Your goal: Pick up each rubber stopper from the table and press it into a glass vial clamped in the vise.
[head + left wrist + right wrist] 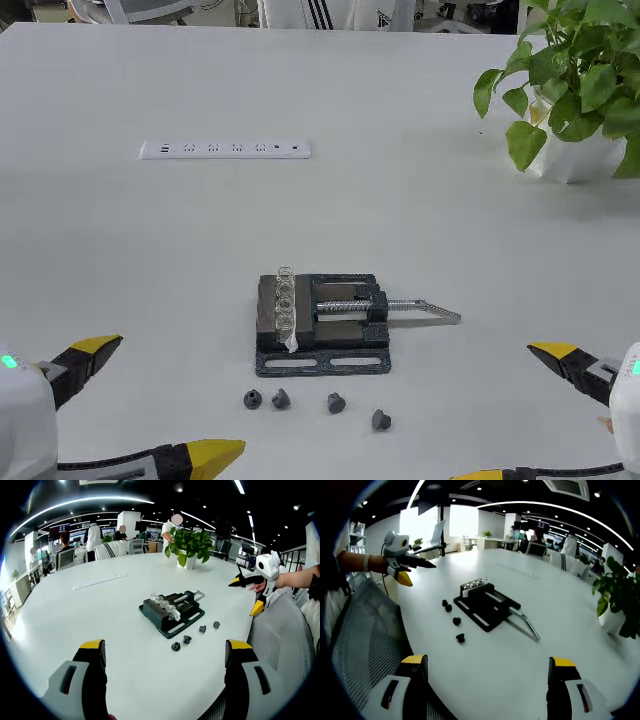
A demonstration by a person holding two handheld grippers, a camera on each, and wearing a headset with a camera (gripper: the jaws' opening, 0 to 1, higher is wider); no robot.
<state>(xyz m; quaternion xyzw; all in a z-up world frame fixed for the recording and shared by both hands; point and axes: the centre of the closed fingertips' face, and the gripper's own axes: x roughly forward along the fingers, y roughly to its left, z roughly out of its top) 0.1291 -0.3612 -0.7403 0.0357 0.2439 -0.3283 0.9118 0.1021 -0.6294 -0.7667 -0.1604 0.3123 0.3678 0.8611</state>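
White table [400, 120]: vise [330, 362] w/ vials [285, 300] clamped, 4 stoppers [336, 403] loose nearby.

White table [400, 210] bears a vise [345, 352], four rubber stoppers [336, 403], power strip [224, 150] and potted plant [575, 95].

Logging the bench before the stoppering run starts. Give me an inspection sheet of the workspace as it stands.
Surface: white round table.
Job's things: black metal vise clamps a row of clear glass vials; four dark grey rubber stoppers lie loose on the person's side of the vise.
Clutter: white power strip on the far side; green potted plant at the far right.
Grippers: left hand-held gripper open, empty; right hand-held gripper open, empty.
Cables: nothing seen.
Surroundings: open office with people in the background; grey mesh chair at the table edge.
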